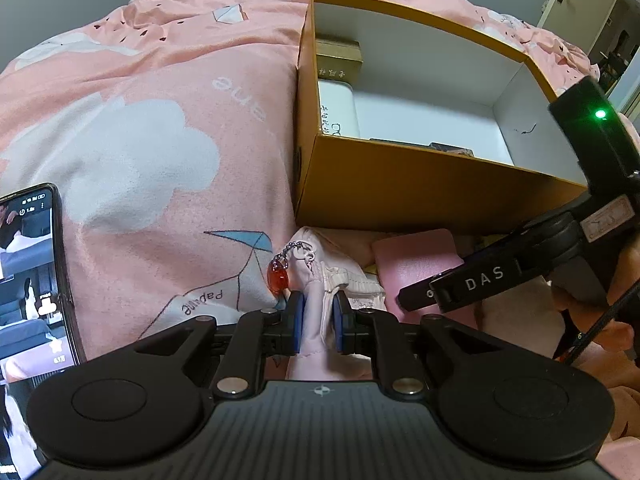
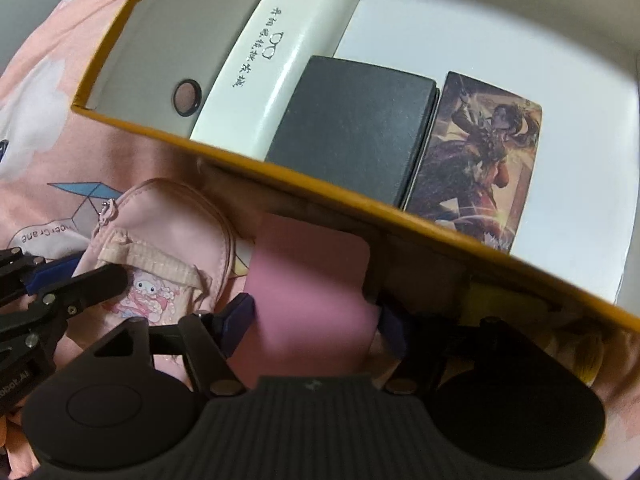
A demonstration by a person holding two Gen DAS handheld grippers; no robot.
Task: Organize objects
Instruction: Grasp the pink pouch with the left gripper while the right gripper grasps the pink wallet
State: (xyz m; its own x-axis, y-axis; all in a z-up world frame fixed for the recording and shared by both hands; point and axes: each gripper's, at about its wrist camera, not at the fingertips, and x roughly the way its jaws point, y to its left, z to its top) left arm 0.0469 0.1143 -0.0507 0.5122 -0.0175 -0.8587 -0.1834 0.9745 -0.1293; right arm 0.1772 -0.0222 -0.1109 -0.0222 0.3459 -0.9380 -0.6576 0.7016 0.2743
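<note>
My left gripper (image 1: pixel 318 316) is shut on the fabric of a pink pouch (image 1: pixel 320 272) that has a red bead charm (image 1: pixel 278 278) and lies on the bed in front of the orange box (image 1: pixel 420 188). The same pouch (image 2: pixel 160 232) shows a cartoon patch in the right wrist view. My right gripper (image 2: pixel 316 324) points steeply down and is open, with a flat pink case (image 2: pixel 308 272) between its blue pads. That case (image 1: pixel 416 256) lies right of the pouch, against the box's front wall. One right finger (image 1: pixel 420 294) hovers over it.
The orange box (image 2: pixel 320 188) holds a white glasses case (image 2: pixel 280 52), a black case (image 2: pixel 352 128), an illustrated card box (image 2: pixel 480 152) and a gold-brown box (image 1: pixel 340 60). A lit phone (image 1: pixel 28 272) lies at the left on the pink bedcover (image 1: pixel 160 100).
</note>
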